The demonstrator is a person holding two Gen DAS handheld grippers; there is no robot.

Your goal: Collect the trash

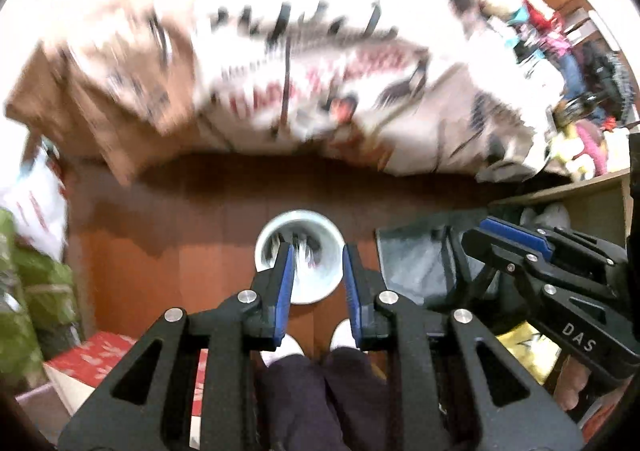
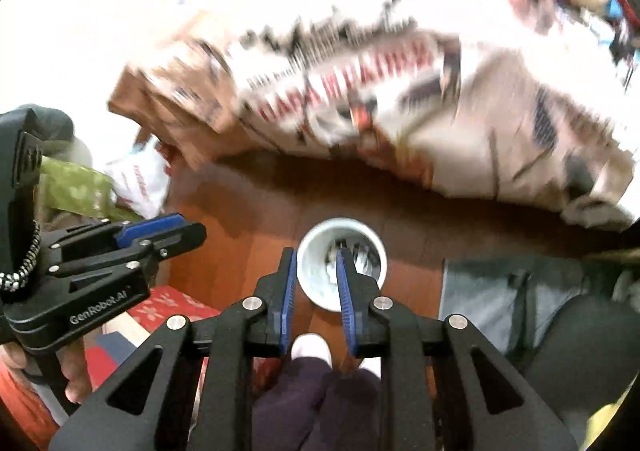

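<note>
A small white bin (image 1: 298, 212) (image 2: 341, 220) stands on the red-brown wooden floor straight below both grippers. Crumpled paper trash (image 1: 310, 251) (image 2: 362, 251) lies inside it. My left gripper (image 1: 318, 251) hangs above the bin, pointing steeply down. Its blue-padded jaws stand slightly apart with nothing between them. My right gripper (image 2: 315, 253) hovers over the same bin, open a little and empty. Each gripper also shows in the other's view: the right gripper (image 1: 486, 229) at the right edge, the left gripper (image 2: 184, 227) at the left, a hand on its handle.
A bed with a patterned blanket (image 1: 320, 71) (image 2: 360, 83) overhangs the floor beyond the bin. A grey cloth (image 1: 416, 263) (image 2: 480, 283) lies to the right, a red box (image 1: 100, 351) and green bag (image 1: 36, 283) to the left. The person's dark-trousered legs (image 1: 316, 391) stand below.
</note>
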